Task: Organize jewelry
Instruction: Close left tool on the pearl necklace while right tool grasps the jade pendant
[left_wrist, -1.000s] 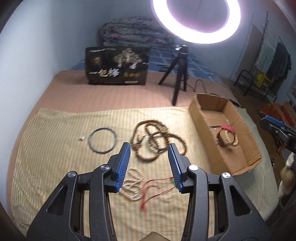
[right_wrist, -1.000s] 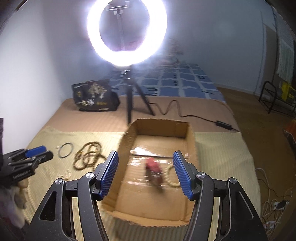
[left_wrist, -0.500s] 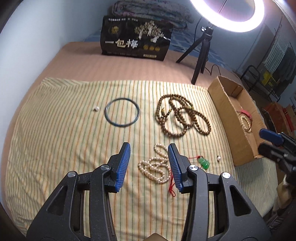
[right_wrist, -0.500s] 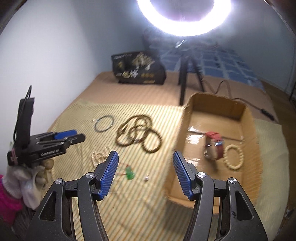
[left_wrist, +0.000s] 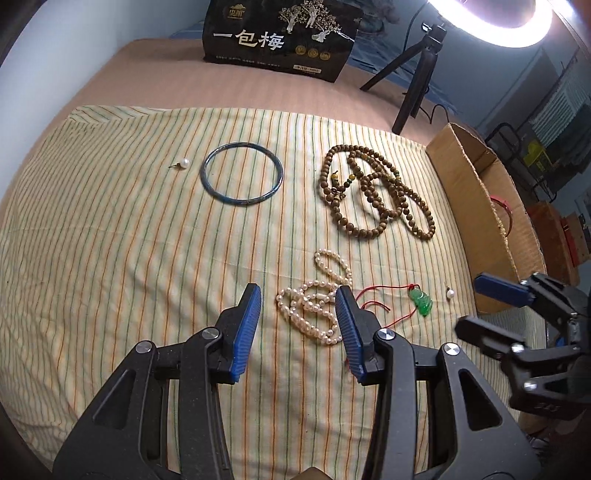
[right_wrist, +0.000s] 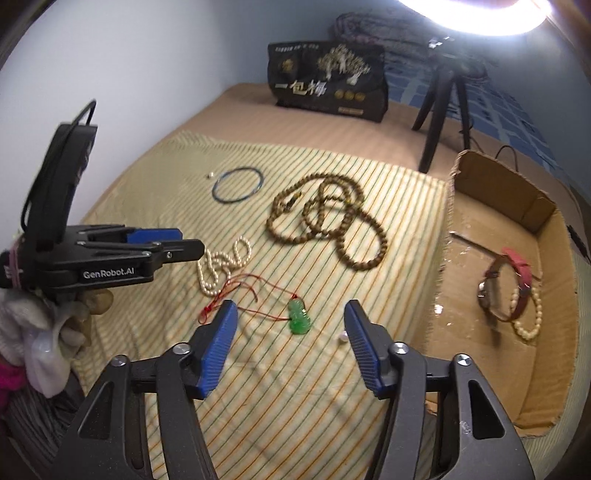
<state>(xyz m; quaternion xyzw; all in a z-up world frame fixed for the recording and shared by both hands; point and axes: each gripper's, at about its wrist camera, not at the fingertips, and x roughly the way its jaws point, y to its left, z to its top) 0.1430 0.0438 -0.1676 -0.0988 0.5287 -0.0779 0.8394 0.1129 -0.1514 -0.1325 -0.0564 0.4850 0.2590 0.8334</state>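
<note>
Jewelry lies on a striped cloth (left_wrist: 110, 240): a blue bangle (left_wrist: 241, 173), a brown bead necklace (left_wrist: 373, 195), a white pearl strand (left_wrist: 314, 302), a green pendant (left_wrist: 422, 301) on red cord, and two loose pearls (left_wrist: 184, 163) (left_wrist: 450, 293). My left gripper (left_wrist: 298, 295) is open, low over the cloth, its right finger over the pearl strand. My right gripper (right_wrist: 290, 308) is open, just above the green pendant (right_wrist: 299, 315). The cardboard box (right_wrist: 532, 206) holds a red-strap watch (right_wrist: 506, 288) and a pearl bracelet (right_wrist: 530, 317).
A black printed bag (left_wrist: 280, 37) stands at the back of the bed. A ring light on a tripod (left_wrist: 417, 85) stands beside the box's far end. The box (left_wrist: 469, 192) sits at the cloth's right edge. The bed's right edge drops to a floor with clutter.
Both grippers have dropped lower and closer to the cloth. The right gripper swung left from over the box to above the green pendant. The left gripper moved down toward the pearl strand.
</note>
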